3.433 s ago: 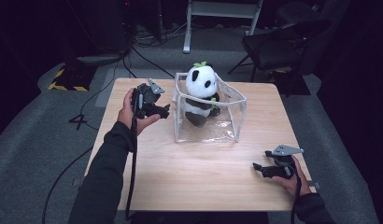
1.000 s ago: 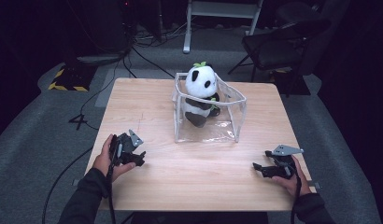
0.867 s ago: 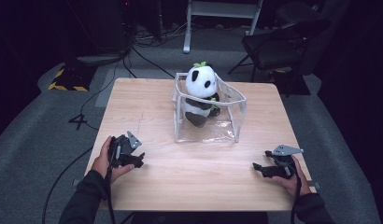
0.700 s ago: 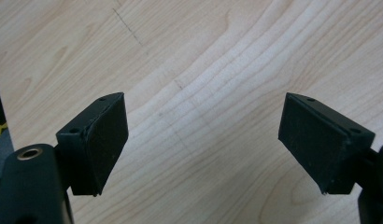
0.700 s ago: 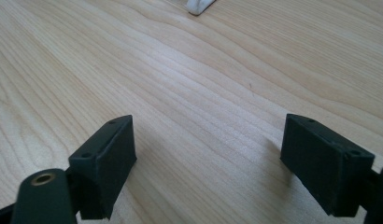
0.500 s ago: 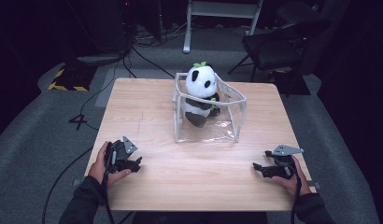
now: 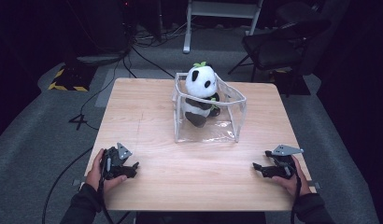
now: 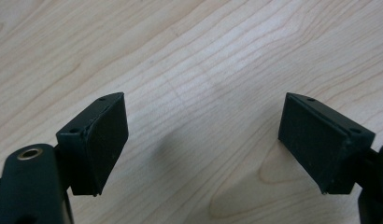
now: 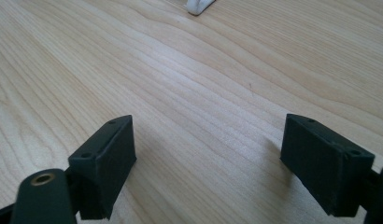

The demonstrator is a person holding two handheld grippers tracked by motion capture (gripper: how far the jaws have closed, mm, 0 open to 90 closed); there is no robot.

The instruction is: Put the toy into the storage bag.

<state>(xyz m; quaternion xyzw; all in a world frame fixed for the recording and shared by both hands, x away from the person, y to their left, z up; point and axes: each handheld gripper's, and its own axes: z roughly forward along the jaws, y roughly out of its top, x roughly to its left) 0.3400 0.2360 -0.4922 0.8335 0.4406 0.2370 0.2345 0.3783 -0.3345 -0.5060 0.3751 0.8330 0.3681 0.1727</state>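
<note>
left gripper (image 7: 133,166) wide open, empty | right gripper (image 7: 256,167) wide open, empty | panda (image 7: 200,95) in clear box (image 7: 236,114)

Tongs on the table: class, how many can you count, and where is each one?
2. The left tongs rest at the table's near left corner, the right tongs at its near right corner, each in a hand, both open.
</note>
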